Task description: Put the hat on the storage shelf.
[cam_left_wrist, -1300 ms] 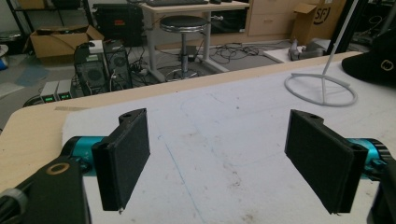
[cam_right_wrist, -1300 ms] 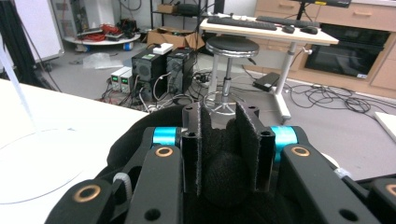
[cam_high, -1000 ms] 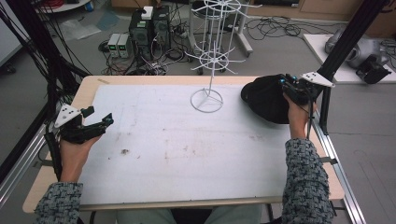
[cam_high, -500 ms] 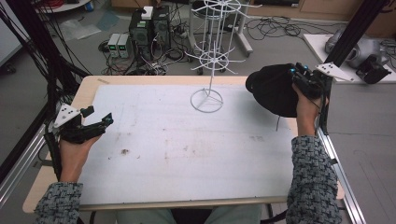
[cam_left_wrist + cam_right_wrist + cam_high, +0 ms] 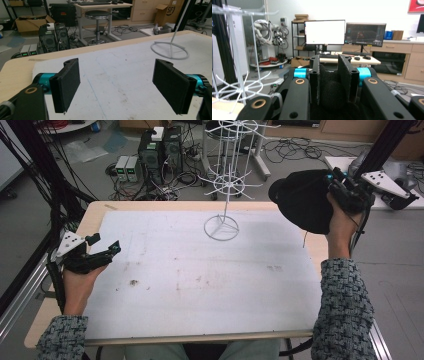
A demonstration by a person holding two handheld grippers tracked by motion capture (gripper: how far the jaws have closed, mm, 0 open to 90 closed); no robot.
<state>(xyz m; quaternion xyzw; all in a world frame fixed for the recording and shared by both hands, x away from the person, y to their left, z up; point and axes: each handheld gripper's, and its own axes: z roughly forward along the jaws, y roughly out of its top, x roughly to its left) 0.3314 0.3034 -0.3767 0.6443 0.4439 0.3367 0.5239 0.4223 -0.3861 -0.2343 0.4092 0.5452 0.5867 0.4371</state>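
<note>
I'm holding a black cap (image 5: 305, 200) pinched in my right tongs (image 5: 334, 75), up beside the white wire rack (image 5: 227, 180). Probably hanging it on a prong next, so I'm needing careful aim. Left tongs (image 5: 120, 83) are sitting wide open, empty, over the worktop (image 5: 200, 270).

Both forearms wear speckled black-and-white knit sleeves (image 5: 345, 315). Each hand-held gripper, the left gripper (image 5: 102, 251) and the right gripper (image 5: 334, 179), is black with a grey three-cornered plate (image 5: 68, 243) on top. The jaws carry flat black textured pads (image 5: 67, 83) on turquoise collars (image 5: 299, 72), with brass-ringed pivots (image 5: 259, 103) below.
</note>
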